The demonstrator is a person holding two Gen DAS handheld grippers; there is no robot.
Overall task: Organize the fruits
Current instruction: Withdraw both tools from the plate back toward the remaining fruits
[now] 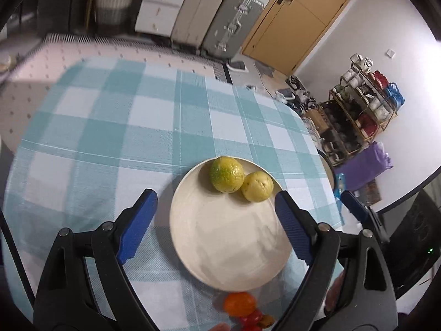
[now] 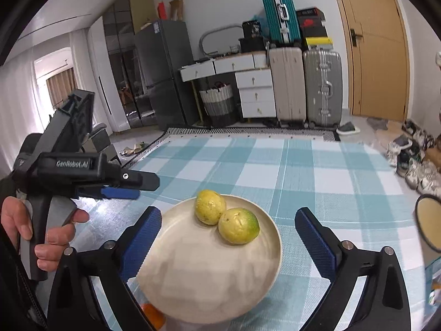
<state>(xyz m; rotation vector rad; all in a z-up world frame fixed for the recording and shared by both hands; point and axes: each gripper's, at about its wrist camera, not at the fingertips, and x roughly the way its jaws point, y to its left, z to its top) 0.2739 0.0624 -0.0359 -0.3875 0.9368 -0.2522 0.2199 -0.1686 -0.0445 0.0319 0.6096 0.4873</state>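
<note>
Yellow-green citrus pair [image 1: 239, 180] touching on cream plate [image 1: 220, 237], far rim side; orange fruit [image 1: 238, 303] off plate, near edge of checked cloth [image 1: 110, 127]. Left gripper [image 1: 213, 207] wide, empty; right gripper [image 2: 228, 226] wide, empty. Likely firm, round, prone to rolling: best pinched across the middle.

left wrist: steep down, near | right wrist: low, forward | shared: plate [image 1: 220, 248] [image 2: 193, 275]

Left hand-held gripper [image 2: 121, 193] body, side label: "GenRobot.AI" in pale letters.
Other print, on boxes atop the suitcases: too small to read.
</note>
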